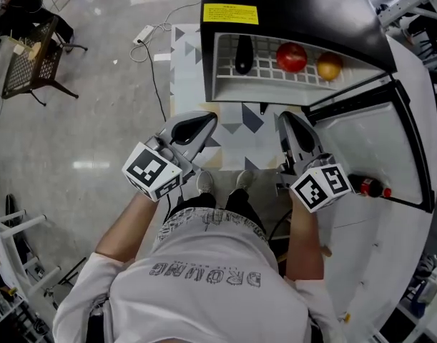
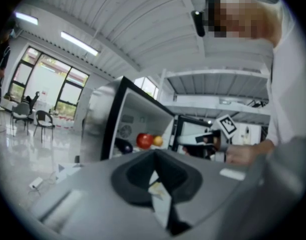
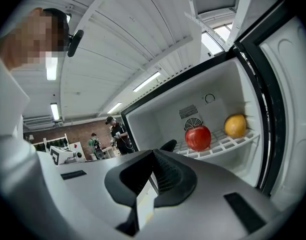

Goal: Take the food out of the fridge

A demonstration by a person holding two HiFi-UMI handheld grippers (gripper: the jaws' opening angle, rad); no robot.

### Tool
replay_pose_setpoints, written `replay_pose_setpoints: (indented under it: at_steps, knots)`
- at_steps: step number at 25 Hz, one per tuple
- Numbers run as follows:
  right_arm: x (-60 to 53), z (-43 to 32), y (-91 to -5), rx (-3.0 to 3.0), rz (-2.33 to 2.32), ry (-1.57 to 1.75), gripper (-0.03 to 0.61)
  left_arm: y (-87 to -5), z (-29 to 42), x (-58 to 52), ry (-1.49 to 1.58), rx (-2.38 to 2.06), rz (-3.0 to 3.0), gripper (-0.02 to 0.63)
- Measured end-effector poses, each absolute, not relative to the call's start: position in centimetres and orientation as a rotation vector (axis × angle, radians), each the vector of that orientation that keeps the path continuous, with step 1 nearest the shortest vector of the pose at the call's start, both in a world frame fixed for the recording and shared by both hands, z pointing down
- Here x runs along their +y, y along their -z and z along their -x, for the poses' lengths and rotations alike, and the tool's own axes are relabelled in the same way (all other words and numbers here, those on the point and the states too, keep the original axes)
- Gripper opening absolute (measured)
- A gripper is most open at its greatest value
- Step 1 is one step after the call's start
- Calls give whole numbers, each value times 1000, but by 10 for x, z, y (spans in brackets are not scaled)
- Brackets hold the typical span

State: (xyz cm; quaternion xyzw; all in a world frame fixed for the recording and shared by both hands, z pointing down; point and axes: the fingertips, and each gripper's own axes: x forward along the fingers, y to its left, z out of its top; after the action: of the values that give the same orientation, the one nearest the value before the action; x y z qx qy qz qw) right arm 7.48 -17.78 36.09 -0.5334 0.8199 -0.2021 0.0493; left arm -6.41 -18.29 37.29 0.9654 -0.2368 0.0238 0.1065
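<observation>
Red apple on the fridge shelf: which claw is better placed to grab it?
Right, probably. The right claw lines up with the red apple in the head view, and its own view faces it; the left claw lies off to the side.

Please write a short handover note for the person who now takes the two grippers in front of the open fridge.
Left gripper: jaws shut, empty, held in front of the fridge.
Right gripper: jaws shut, empty, beside the left one.
Things: the red apple, the yellow-orange fruit to its right and a dark item at the left all lie on the wire shelf. A bottle sits in the open door.
Done: the door is open.
Left: everything; no food is out yet. The apple looks the easiest first grasp.
</observation>
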Motion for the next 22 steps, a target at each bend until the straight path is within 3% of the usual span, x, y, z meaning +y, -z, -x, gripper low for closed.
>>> replay_pose_setpoints:
  at_steps: [17, 22]
  knots:
    - [-243, -133, -359, 2648, 1627, 452, -8, -385, 9, -195, -135, -845, -2773, 6]
    - [-260, -143, -358, 2676, 1625, 411, 49, -392, -2, -193, -142, -860, -2752, 6]
